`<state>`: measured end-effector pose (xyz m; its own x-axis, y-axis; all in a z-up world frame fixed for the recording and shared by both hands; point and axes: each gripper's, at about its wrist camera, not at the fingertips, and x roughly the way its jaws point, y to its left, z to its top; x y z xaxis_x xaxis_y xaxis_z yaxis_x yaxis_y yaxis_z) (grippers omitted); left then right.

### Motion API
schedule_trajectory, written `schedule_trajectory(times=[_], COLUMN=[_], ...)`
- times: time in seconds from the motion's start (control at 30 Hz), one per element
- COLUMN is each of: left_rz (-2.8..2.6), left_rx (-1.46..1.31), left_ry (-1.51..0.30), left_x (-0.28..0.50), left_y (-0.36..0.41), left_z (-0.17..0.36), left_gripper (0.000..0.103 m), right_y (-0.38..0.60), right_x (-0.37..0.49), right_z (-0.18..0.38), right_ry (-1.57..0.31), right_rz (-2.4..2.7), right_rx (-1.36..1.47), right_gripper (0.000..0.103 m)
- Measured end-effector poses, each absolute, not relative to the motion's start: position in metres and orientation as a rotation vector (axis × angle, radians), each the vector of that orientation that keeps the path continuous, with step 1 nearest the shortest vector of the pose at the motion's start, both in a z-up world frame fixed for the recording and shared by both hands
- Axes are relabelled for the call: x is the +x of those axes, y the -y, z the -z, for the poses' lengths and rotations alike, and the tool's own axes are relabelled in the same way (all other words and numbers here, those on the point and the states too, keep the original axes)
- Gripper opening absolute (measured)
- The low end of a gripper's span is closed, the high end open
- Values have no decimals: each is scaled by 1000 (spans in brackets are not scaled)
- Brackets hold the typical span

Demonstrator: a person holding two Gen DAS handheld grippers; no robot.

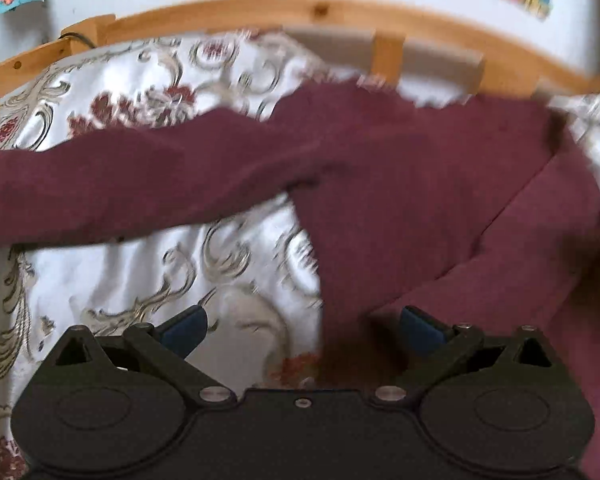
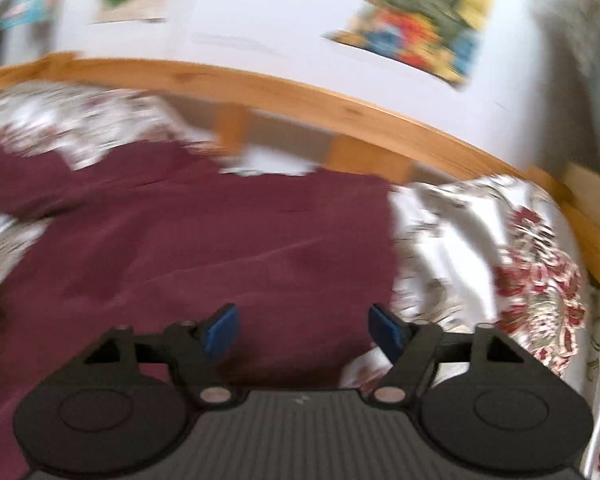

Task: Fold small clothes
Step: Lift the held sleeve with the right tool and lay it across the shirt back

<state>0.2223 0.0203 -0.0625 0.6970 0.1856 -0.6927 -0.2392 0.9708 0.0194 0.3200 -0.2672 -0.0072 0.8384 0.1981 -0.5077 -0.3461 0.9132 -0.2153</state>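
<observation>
A maroon long-sleeved garment (image 1: 400,184) lies spread on a floral bedspread (image 1: 112,280). One sleeve (image 1: 100,192) stretches out to the left in the left wrist view. My left gripper (image 1: 302,326) is open and empty, above the garment's near left edge. The garment also fills the middle of the right wrist view (image 2: 204,240). My right gripper (image 2: 304,328) is open and empty, above the garment's right edge. Both views are blurred.
A wooden bed rail (image 1: 300,8) runs along the far side, with slats below it. It also shows in the right wrist view (image 2: 300,96). A white wall with colourful posters (image 2: 416,12) stands behind. Bedspread (image 2: 500,260) lies right of the garment.
</observation>
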Motion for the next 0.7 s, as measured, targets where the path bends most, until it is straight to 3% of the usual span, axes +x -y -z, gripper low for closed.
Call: schedule_trajectory(times=[0.1, 0.2, 0.23, 0.27, 0.3, 0.5, 0.57, 0.7], left_rz=[-252, -246, -243, -237, -233, -231, -225, -218], left_rx=[-58, -56, -45, -28, -17, -1, 5, -16], left_ry=[-811, -838, -842, -832, -823, -829, -833, -843], left_x=[225, 220, 218, 216, 215, 215, 214, 211], left_y=[-22, -24, -24, -23, -22, -21, -21, -26], left_z=[76, 87, 91, 93, 94, 92, 91, 87], left_gripper=[102, 102, 102, 102, 102, 102, 102, 102], right_y=[283, 293, 297, 299, 300, 304, 303, 292], right_x=[364, 394, 399, 401, 400, 392, 387, 380], right_z=[7, 14, 17, 18, 17, 23, 22, 10], right_ry=[-553, -631, -653, -661, -642, -599, -578, -500], right_rz=[-218, -203, -211, -216, -191, -113, -94, -87], right_rx=[-241, -170, -149, -128, -128, -130, -127, -175], right_gripper=[67, 53, 41, 15, 9, 12, 34, 36])
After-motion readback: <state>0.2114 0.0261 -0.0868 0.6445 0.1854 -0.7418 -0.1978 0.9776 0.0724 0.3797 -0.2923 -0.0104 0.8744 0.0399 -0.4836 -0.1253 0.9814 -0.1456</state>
